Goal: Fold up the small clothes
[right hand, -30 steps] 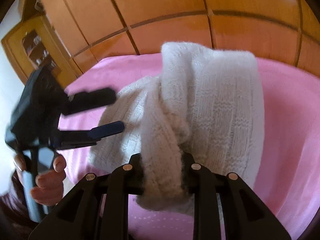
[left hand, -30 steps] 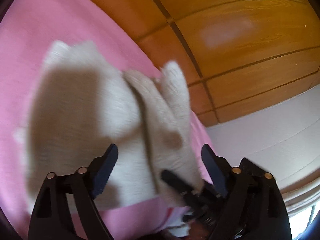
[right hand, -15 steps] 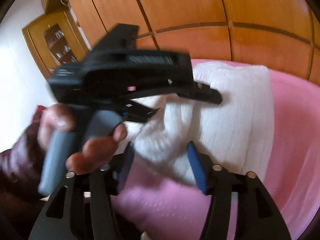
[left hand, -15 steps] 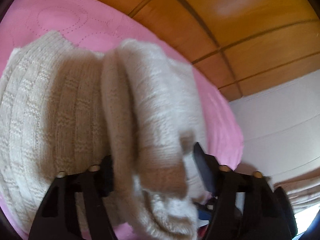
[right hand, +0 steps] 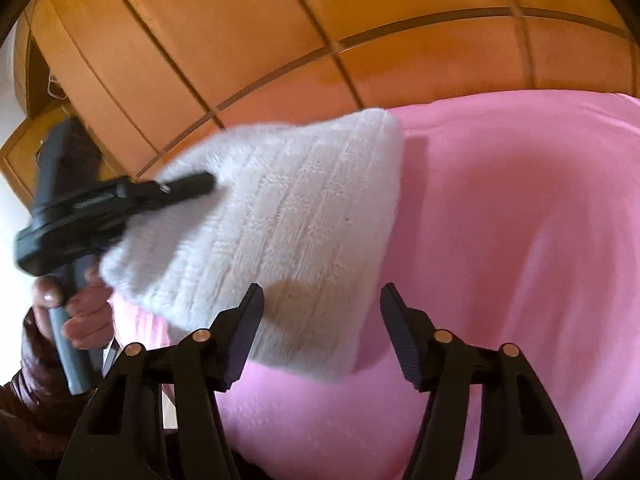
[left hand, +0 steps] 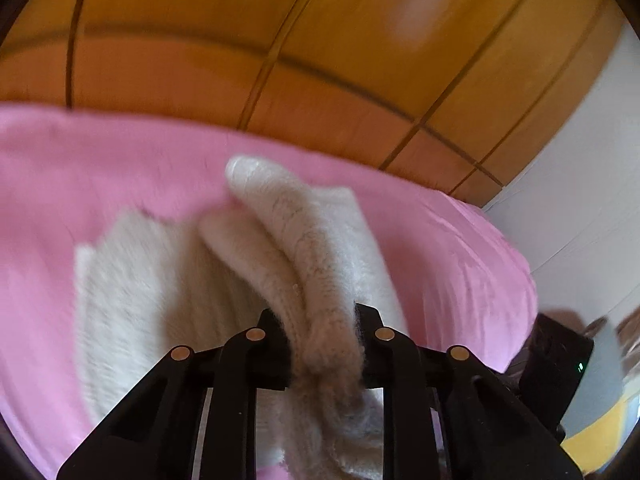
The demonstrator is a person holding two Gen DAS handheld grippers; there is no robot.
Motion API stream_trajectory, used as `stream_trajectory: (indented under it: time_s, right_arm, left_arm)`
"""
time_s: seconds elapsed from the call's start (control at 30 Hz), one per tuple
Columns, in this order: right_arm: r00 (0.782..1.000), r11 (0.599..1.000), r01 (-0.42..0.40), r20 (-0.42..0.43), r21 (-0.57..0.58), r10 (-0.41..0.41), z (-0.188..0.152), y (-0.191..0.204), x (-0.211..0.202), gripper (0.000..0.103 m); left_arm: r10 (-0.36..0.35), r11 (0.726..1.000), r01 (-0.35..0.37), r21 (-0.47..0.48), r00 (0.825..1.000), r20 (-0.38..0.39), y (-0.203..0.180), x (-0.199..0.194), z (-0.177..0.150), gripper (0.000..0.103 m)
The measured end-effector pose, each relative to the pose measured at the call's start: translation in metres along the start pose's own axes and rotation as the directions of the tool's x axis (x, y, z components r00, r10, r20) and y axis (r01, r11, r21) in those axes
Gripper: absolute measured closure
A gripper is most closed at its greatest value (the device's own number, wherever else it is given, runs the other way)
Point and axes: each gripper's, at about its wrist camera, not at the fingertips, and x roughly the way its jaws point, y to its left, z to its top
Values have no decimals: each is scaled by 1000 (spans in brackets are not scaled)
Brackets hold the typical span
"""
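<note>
A white knitted garment (left hand: 304, 248) lies on the pink bedspread (left hand: 80, 160), one bunched fold raised off it. My left gripper (left hand: 320, 320) is closing its jaws on that fold, and the pads pinch the knit. In the right wrist view the left gripper (right hand: 200, 184) holds the garment (right hand: 288, 220) up at its left side, so the cloth slopes down to the bedspread (right hand: 500, 240). My right gripper (right hand: 320, 320) hovers just in front of the garment's near corner. Its jaws are closing slightly but stand apart, and the pads touch no cloth.
Orange wooden wardrobe panels (right hand: 280, 40) rise behind the bed. A white wall (left hand: 580, 160) meets them at the right. A person's hand (right hand: 80, 312) grips the left gripper's handle. A dark device with a green light (left hand: 560, 356) sits beyond the bed's right edge.
The right gripper let go of the bunched fold and drew back from it. The left gripper came over that fold, shut on it and lifted it.
</note>
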Motion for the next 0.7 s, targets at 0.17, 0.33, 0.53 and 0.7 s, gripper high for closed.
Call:
stream_trajectory:
  time_s: [0.17, 0.33, 0.53, 0.7]
  right_arm:
    - [999, 991, -29, -21, -131, 27, 1, 43, 17, 49]
    - [995, 982, -43, -95, -182, 26, -7, 66, 49, 49]
    - [990, 959, 6, -130, -285, -45, -5, 90, 86, 46]
    - [989, 945, 16, -131, -325, -62, -8, 98, 83, 40]
  left_arm:
    - [83, 996, -85, 12, 993, 78, 29, -40, -13, 85]
    - [200, 977, -197, -84, 979, 32, 89, -45, -56, 85]
    - [285, 950, -280, -135, 958, 22, 118, -32, -88, 84]
    - [321, 938, -314, -145, 947, 24, 116, -39, -85, 70]
